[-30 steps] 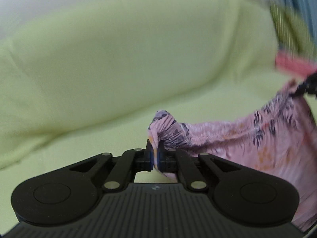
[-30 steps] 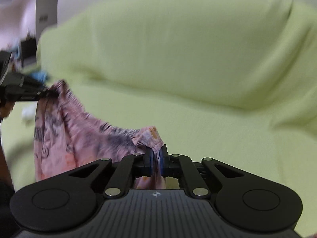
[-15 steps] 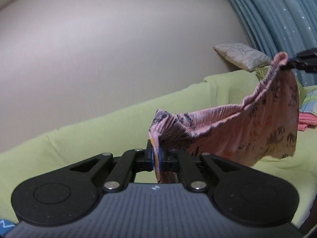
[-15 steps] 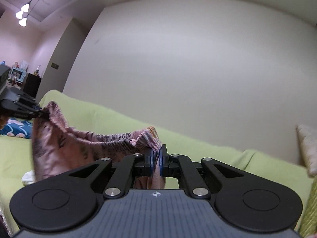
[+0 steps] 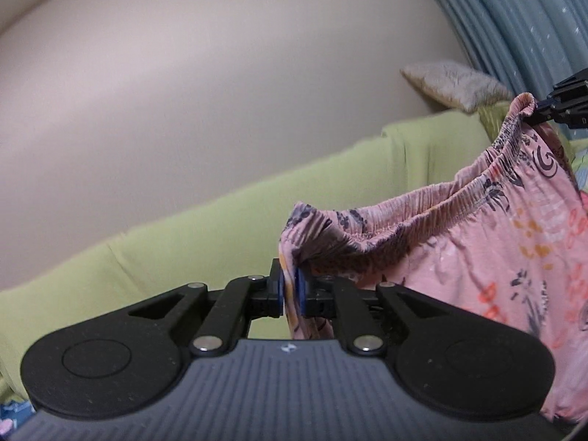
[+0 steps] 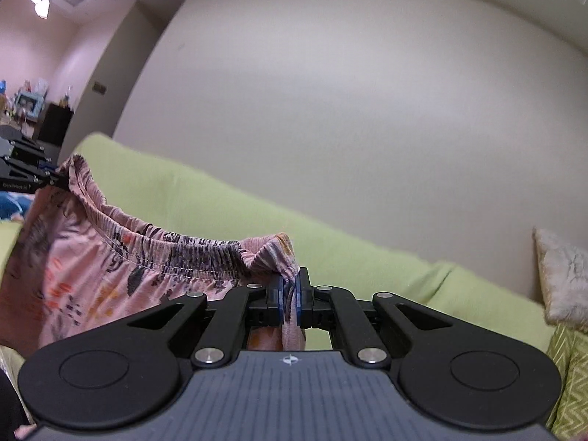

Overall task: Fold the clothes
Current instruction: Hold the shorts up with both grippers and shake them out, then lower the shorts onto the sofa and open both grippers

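Aloft, pink floral garment (image 5: 477,242), waistband ends pinched by left hand-held gripper (image 5: 290,290) and right hand-held gripper (image 6: 289,296).

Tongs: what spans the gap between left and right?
The elastic waistband of the pink printed garment, slack between the left tongs and right tongs. Nothing else; both wrist views show it.

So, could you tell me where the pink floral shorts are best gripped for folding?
At the two ends of the gathered elastic waistband, from above. The left gripper and right gripper pinch there now, so the pink floral shorts hang spread between them.
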